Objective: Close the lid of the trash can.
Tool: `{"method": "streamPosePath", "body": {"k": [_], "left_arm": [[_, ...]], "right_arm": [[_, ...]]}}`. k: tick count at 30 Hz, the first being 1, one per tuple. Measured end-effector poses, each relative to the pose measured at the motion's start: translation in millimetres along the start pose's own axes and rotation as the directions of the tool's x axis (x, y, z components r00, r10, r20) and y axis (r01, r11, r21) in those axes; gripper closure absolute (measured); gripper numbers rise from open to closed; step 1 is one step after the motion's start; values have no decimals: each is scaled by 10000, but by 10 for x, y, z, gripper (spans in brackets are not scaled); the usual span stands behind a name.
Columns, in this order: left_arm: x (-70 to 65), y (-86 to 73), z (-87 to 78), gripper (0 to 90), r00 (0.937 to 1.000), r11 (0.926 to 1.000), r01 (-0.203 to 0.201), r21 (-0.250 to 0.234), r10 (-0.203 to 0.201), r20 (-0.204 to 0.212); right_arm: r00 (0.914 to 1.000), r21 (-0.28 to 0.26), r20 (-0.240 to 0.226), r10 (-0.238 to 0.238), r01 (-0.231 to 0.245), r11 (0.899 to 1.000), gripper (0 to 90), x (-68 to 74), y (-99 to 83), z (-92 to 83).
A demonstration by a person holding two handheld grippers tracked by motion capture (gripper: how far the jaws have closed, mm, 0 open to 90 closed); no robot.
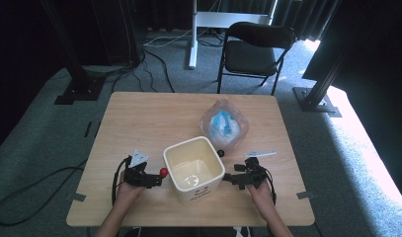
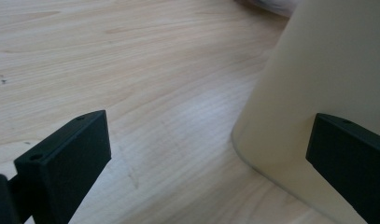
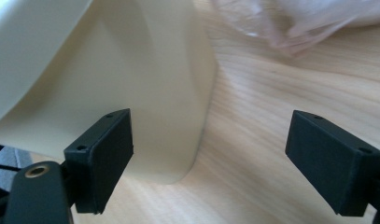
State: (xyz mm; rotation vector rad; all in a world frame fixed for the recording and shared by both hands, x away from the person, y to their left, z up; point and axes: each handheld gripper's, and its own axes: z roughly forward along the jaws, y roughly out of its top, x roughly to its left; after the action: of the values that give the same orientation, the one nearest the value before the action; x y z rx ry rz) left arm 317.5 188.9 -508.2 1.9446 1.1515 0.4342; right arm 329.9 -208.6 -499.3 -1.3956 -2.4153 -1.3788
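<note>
A cream square bin (image 1: pixel 216 174) stands upright at the middle of the wooden table (image 1: pixel 139 118), near the front edge. My left gripper (image 1: pixel 160 179) lies just left of the bin, open, its jaws wide apart and holding nothing. In the left gripper view the left gripper (image 2: pixel 210 133) frames bare table, with the bin's wall (image 2: pixel 327 70) to the right. My right gripper (image 1: pixel 226 177) is just right of the bin, also open and holding nothing. The right gripper (image 3: pixel 211 135) faces the bin's corner (image 3: pixel 108 60).
A clear plastic bag (image 1: pixel 224 124) with blue and white contents lies behind the bin, and its edge (image 3: pixel 309 18) is visible past the right gripper. A white strip (image 1: pixel 260 153), a small red ball (image 1: pixel 164 172) and a black ball (image 1: pixel 221 153) lie nearby. A black chair (image 1: pixel 255 49) stands beyond the table.
</note>
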Motion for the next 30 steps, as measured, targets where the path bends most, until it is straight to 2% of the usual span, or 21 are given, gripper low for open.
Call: {"method": "streamPosePath", "body": {"k": [6,12,15,20,25,30], "left_arm": [[68,52,54,0,9999,10000,-25,-31,24,-160],[130,99,89,0,9998,9997,-112,-208,109,-175],[169,66,81,0,9998,9996,-158,-252,156,-80],[237,-94,19,0,9999,9997,77,-224,-76,68],[255,-238,-108,0,9998,9996,134,-259,-130,158],[281,-349,-286,0,10000,9991,51,-413,-51,2]], "right_arm": [[9995,-117,-303,-65,61,9999,143,123,-97,67],[9978,-341,-497,-447,431,9985,142,162,-145,124],[9966,-485,-198,-795,784,9957,138,162,-153,108],[9917,-835,291,-1252,1272,9883,138,123,-212,19],[9867,-1251,709,-1464,1544,9801,138,80,-286,-79],[9848,-1777,1109,-1336,1519,9723,126,9,-339,-197]]}}
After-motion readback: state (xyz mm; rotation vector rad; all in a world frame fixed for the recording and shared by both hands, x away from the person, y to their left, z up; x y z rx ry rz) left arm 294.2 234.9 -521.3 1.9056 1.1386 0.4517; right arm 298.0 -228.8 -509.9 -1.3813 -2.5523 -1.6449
